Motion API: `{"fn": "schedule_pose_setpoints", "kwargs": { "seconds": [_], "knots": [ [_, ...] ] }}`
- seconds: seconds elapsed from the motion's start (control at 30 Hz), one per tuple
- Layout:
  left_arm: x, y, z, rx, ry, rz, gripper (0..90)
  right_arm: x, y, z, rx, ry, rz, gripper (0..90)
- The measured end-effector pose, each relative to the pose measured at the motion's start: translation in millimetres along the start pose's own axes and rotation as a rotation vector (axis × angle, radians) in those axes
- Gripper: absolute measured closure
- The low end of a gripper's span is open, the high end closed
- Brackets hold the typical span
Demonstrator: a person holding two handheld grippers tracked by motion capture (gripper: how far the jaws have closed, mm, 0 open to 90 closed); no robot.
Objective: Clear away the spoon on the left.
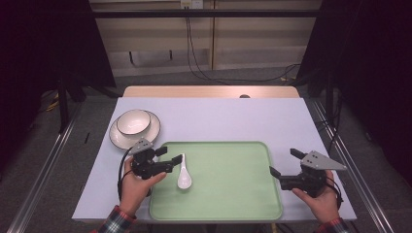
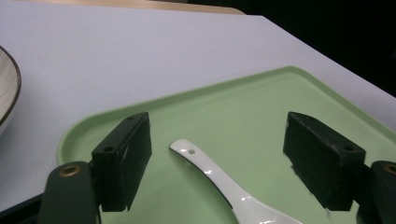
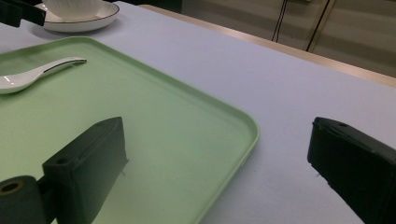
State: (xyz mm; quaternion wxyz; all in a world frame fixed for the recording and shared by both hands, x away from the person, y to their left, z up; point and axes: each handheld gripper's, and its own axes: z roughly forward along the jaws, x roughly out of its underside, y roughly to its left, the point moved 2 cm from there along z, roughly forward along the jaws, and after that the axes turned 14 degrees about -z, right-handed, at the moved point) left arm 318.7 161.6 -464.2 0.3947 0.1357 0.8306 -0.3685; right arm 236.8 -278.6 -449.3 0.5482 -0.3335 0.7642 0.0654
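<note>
Nearest me, my left gripper (image 1: 171, 158) holds its jaws wide, pads clear of the white spoon (image 1: 183, 174) lying between them on the green tray (image 1: 233, 194); my right gripper (image 1: 283, 164) straddles the tray's right rim, jaws likewise wide and holding nothing. Farther off, beyond the tray's left corner, a bowl (image 1: 133, 121) sits on a plate (image 1: 151, 130) on the table (image 1: 218, 116).
</note>
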Motion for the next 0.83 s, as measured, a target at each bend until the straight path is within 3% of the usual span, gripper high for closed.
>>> {"fn": "schedule_pose_setpoints", "kwargs": {
  "seconds": [0.1, 0.5, 0.53, 0.83],
  "knots": [
    [-2.0, 0.0, -4.1, -0.017, -0.016, 0.008, 22.4, 0.0, -0.4, -0.3, 0.000, 0.004, 0.004, 4.0],
    [-6.2, 4.3, -17.4, -0.015, -0.056, 0.023, 17.8, 0.4, -1.1, 0.3, 0.004, 0.007, 0.005, 3.9],
    [-6.4, 4.4, -18.2, -0.032, -0.058, 0.027, 17.1, 0.4, -0.8, 0.8, -0.004, 0.007, 0.005, 3.9],
    [-7.4, 6.1, -22.0, -0.018, -0.087, 0.044, 12.3, 0.9, -0.1, 5.3, -0.012, 0.025, 0.002, 3.7]
  ]
}}
